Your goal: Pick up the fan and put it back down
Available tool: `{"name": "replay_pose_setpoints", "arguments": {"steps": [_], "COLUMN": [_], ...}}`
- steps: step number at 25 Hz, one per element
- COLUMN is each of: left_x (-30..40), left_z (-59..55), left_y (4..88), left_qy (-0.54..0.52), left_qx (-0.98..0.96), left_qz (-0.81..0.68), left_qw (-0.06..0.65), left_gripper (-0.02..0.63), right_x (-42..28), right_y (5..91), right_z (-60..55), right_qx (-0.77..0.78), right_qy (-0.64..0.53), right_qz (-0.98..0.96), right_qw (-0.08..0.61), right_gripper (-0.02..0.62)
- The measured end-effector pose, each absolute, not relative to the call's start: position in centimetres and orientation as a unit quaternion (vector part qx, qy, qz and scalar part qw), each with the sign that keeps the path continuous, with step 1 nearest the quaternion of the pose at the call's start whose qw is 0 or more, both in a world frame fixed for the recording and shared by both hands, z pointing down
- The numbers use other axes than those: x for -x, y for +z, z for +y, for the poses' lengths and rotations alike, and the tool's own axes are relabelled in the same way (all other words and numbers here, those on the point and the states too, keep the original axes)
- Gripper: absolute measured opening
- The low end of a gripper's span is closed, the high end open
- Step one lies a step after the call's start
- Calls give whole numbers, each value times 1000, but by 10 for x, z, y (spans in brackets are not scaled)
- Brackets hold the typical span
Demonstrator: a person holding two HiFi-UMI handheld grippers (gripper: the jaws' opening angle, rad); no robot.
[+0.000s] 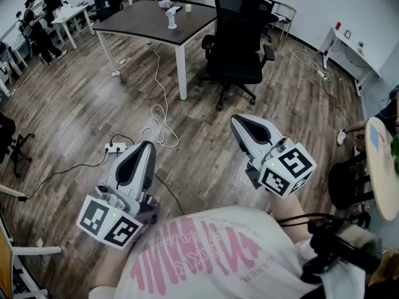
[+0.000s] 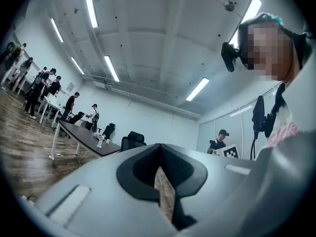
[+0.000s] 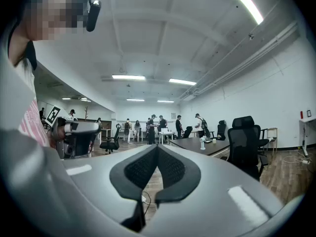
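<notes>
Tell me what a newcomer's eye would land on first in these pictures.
Two grey grippers with black-and-white marker cubes fill the head view's foreground, the left gripper and right gripper both shut and empty. Beyond them, a small white fan stands on a dark-topped table with white legs, a black swivel office chair beside it.

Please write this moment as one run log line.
left tongs: shut, empty | right tongs: shut, empty | fan: on table, untouched

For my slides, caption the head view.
Left tool and right tool, both shut and empty, held over wood floor facing a dark table.
</notes>
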State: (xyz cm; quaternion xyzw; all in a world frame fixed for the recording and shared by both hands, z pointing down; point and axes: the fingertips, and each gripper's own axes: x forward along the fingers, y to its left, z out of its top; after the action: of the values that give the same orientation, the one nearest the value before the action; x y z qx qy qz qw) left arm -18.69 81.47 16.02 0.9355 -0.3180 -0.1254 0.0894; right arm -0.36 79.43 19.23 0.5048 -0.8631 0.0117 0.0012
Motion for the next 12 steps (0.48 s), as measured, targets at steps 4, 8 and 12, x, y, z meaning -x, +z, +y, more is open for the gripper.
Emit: {"name": "replay_pose_setpoints", "arguments": {"steps": [4, 8, 12], "left_x": [189, 195, 206], "left_z": [817, 818, 815], "left_y": [164, 164, 166], "left_qy": [-127, -132, -135], "left_qx": [-935, -933, -932], "left_qz": [-318, -319, -321], "left_qw": [97, 99, 100], "left_gripper": [18, 18, 18], "right_x": [6, 12, 25], "right_y": [194, 194, 196], "right_z": [797, 798, 794], "right_qx": [-501, -499, -495], "right_qy": [16, 16, 14], "right_qz": [-865, -867, -868], "right_qw": [6, 9, 13], "right_gripper": [5, 5, 5]}}
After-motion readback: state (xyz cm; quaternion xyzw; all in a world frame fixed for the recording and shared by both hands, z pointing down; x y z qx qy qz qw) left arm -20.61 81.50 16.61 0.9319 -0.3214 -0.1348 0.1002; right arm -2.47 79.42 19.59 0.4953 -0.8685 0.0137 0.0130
